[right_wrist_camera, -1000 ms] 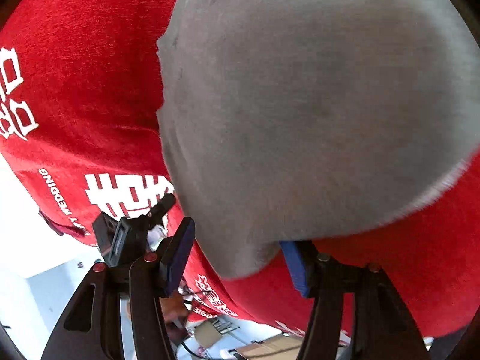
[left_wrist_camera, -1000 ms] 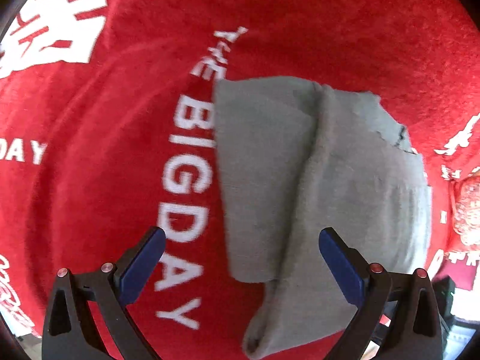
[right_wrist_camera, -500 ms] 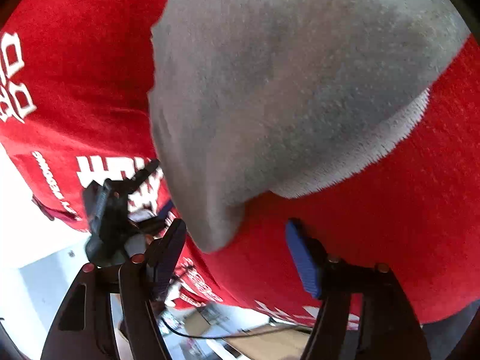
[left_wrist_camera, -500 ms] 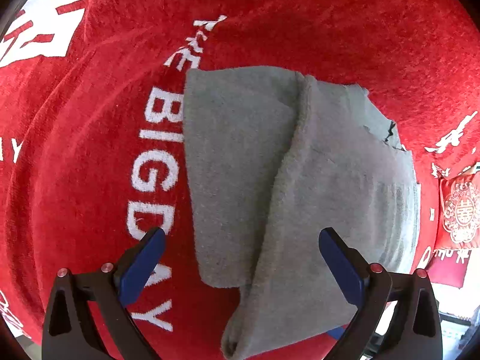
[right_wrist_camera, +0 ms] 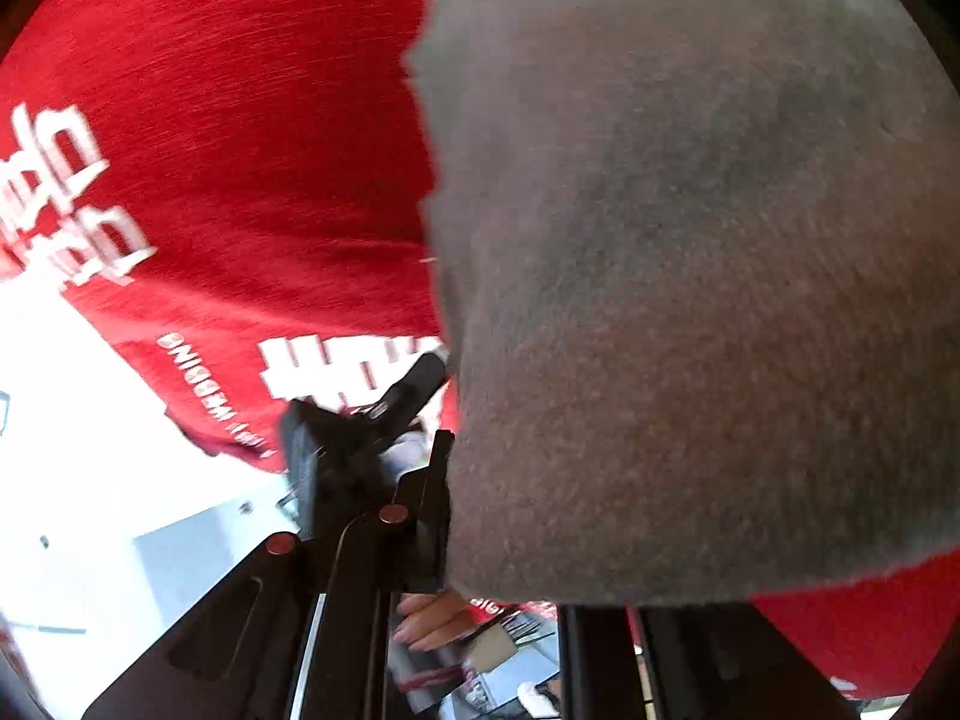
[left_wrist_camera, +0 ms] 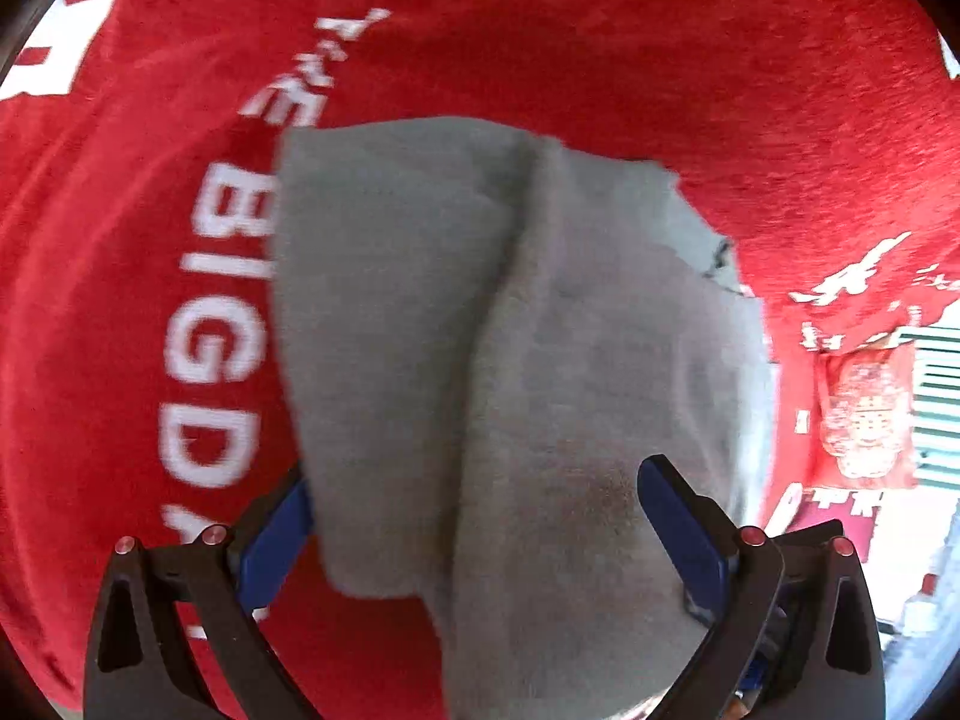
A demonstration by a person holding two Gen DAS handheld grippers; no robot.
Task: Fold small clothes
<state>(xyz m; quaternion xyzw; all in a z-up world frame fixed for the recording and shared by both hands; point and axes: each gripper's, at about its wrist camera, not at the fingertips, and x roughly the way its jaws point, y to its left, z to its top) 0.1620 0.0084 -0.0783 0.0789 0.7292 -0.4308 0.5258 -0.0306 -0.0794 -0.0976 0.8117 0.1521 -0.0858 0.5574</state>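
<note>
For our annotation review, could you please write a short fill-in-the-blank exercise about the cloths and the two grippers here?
1. The grey knitted garment lies on a ____ fleece blanket with white lettering.
2. The left gripper has its jaws ____, one blue pad on each side of the garment.
3. The right gripper has just closed; it is shut on the garment's ____.

Missing words: red; open; edge
</note>
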